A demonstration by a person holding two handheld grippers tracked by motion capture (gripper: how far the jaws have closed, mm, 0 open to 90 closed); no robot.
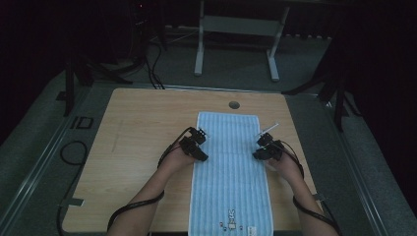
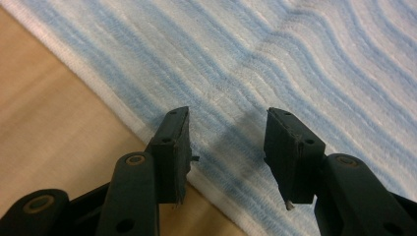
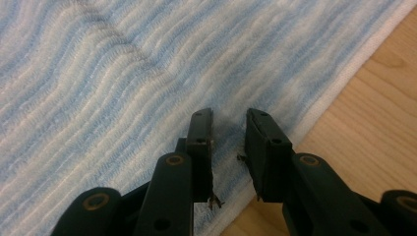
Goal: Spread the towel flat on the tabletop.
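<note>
**Both grippers parked at the towel's edges**

Long blue-and-white striped terry towel (image 1: 230, 167) lies flat down the middle of the light wooden table (image 1: 137, 132) (little bunny print near the person's end, I think, it's tiny). Left gripper (image 2: 227, 129) sits over the towel's white-hemmed left edge, jaws spread apart, gripping nothing. Right gripper (image 3: 229, 129) at the right edge, jaws parted narrower, nothing between them.

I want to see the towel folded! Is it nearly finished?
Not yet. The striped towel already lies flat on the table. The left gripper and right gripper hang open at its side edges. Grabbing and any folding, if that's the job, are left.
</note>
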